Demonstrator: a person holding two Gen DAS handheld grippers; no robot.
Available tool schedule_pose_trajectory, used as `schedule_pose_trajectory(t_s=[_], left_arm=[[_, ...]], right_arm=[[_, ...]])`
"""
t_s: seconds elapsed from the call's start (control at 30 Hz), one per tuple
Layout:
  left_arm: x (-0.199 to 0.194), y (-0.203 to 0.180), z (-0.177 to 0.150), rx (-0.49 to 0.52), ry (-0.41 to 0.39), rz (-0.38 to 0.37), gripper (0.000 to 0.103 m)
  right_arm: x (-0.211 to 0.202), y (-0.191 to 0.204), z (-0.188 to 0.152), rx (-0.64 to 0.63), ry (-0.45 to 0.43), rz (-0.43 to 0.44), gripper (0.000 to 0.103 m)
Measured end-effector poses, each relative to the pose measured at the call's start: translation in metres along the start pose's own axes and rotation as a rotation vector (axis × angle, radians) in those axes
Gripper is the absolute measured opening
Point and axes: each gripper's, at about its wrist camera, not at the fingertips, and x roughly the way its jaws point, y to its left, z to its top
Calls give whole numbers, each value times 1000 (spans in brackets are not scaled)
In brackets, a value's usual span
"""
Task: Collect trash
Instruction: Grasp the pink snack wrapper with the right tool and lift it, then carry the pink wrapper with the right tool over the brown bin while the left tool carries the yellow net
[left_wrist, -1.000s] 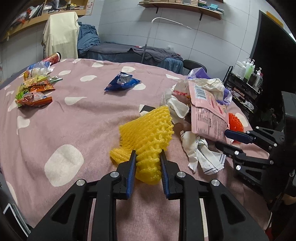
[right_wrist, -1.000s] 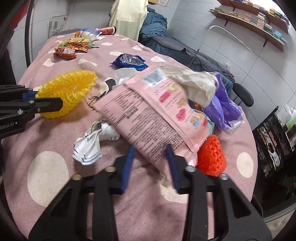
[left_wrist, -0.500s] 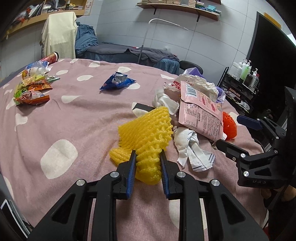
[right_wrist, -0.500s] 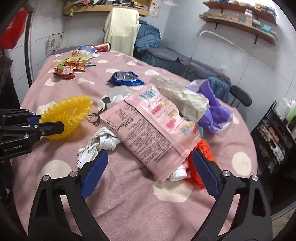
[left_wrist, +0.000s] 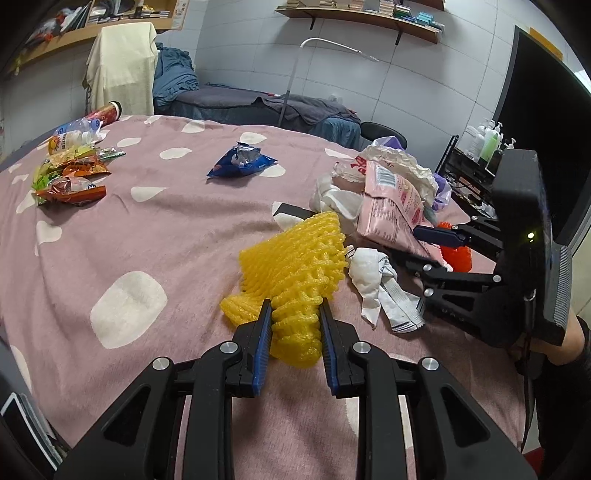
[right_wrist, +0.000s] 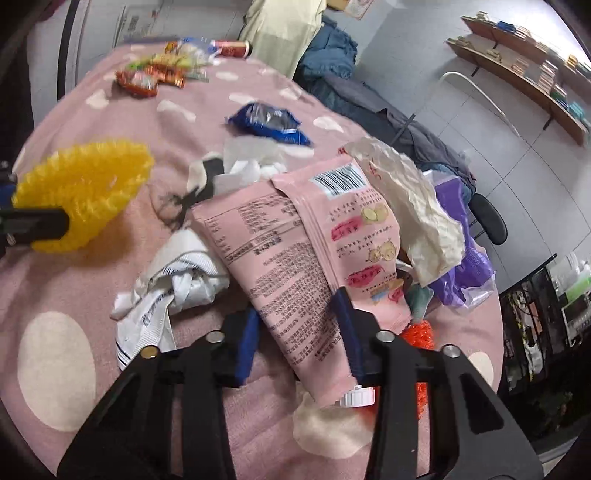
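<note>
My left gripper (left_wrist: 294, 325) is shut on a yellow foam fruit net (left_wrist: 295, 266), which rests on the pink spotted tablecloth (left_wrist: 147, 229); the net also shows in the right wrist view (right_wrist: 85, 188). My right gripper (right_wrist: 297, 325) is open, its blue-padded jaws on either side of the lower end of a pink snack bag (right_wrist: 299, 251), also seen in the left wrist view (left_wrist: 391, 206). Crumpled white wrappers (right_wrist: 177, 280) lie left of the bag. An orange foam net (right_wrist: 417, 334) lies under its right edge.
A blue snack wrapper (left_wrist: 240, 162) lies mid-table. Several snack packets and bottles (left_wrist: 70, 166) are at the far left. A crumpled cream bag (right_wrist: 413, 206) and purple plastic bag (right_wrist: 465, 266) sit behind the pink bag. A rack with bottles (left_wrist: 484, 147) stands right.
My right gripper went from shut on the pink bag to wide open and back, and now has moved in again with its jaws narrowed around the bag's lower end. The left gripper stayed put.
</note>
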Motion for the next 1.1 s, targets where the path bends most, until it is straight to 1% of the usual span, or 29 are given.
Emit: schedule_pose_trajectory(t_s=[0.03, 0.07, 0.1, 0.17, 0.27, 0.47, 0.7, 0.8, 0.87, 1.0, 1.1], left_arm=[[0, 0, -1, 0, 1, 0, 24], [1, 0, -1, 1, 3, 0, 24], [1, 0, -2, 2, 4, 0, 24], [1, -2, -2, 3, 4, -2, 24], [-1, -5, -1, 2, -9, -8, 24], [-13, -18, 4, 20, -52, -30, 24], [-24, -52, 9, 79, -87, -92, 24], [-26, -67, 10, 108, -96, -128, 24], [-25, -80, 10, 128, -96, -160, 24], [-20, -109, 9, 173, -83, -232, 24], [-15, -129, 8, 203, -71, -278, 24]], right_arm=[[-6, -3, -1, 19, -25, 15, 30], [-13, -7, -2, 45, -43, 28, 26], [-18, -10, -2, 67, -53, 35, 20], [-30, -18, -4, 116, -79, 44, 14], [-52, -32, -13, 210, -132, 56, 10], [-93, -60, -40, 382, -211, 119, 8], [-128, -79, -74, 507, -264, 129, 8], [-140, -90, -88, 565, -286, 98, 8], [-150, -101, -103, 615, -303, 72, 8], [-168, -122, -137, 710, -316, -37, 8], [-177, -138, -163, 769, -302, -127, 8]])
